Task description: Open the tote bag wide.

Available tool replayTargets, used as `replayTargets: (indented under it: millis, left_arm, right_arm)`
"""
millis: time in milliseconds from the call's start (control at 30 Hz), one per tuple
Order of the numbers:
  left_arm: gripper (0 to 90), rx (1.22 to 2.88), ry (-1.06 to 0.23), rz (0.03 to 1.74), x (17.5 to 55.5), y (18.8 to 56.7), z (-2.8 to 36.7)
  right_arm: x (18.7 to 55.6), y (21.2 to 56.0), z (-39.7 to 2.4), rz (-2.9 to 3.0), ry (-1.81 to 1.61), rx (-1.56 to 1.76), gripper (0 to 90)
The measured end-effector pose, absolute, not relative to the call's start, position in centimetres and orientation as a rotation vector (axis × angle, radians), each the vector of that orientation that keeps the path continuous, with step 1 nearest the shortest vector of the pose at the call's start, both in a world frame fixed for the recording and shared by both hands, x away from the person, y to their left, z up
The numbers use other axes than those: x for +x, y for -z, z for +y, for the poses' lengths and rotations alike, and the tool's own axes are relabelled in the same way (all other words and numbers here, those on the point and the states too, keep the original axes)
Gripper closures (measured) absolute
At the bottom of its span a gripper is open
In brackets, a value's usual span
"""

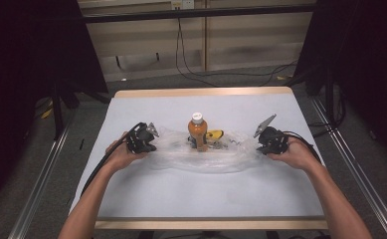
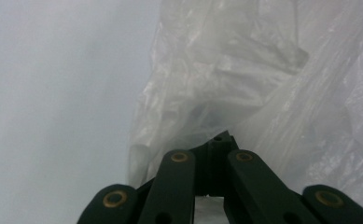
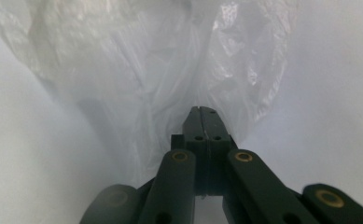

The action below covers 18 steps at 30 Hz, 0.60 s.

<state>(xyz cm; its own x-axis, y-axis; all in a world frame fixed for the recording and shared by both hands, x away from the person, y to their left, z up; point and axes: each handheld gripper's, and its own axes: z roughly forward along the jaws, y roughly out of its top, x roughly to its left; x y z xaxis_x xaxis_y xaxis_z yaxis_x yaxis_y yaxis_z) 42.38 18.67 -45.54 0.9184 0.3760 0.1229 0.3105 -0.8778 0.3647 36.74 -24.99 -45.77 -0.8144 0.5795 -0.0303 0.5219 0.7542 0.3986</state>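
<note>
High view. Clear plastic bag (image 1: 201, 152), crumpled, lying flat across the middle of the table (image 1: 201, 194) between the two hands. Inside or on it at centre: an upright bottle (image 1: 197, 132) of orange-brown liquid with a white cap, and just beside it on the right a small yellow item (image 1: 214, 135), too small to identify. Left tool (image 1: 148, 142) sits at the bag's left end, right tool (image 1: 259, 141) at its right end, each gripped by a bare hand. Judged progress: both ends of the bag appear taken up and the contents are already placed; lifting, spreading or closing the bag seems to be what remains.

Left gripper view. Tool's black jaws pressed together, their tips sunk in folds of the bag (image 2: 244, 84); a pinch on the film looks likely, though the contact itself is hidden by the wrinkles.

Right gripper view. Jaws pressed together, tips against a gathered fold of the bag (image 3: 160, 70); again judged a pinch on plastic.

Surface and room. Table covered in a pale, plain sheet with a wooden edge (image 1: 201, 92) at the far side. Grey floor, dark curtains left and right, metal rails along both sides, black cables (image 1: 191, 59) trailing down the pale back wall.
</note>
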Motion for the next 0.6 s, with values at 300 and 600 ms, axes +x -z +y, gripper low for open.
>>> replayTargets:
  millis: [300,600]
  left_arm:
    - [90.0,2.780,-0.275,0.479,42.30,45.40,18.32]
    - [90.0,2.671,-0.226,0.530,41.83,45.36,18.88]
  right_arm:
    - [36.24,45.66,-24.90,2.798,-0.511,0.855,90.0]
    - [35.91,45.86,-25.44,2.738,-0.652,0.912,90.0]
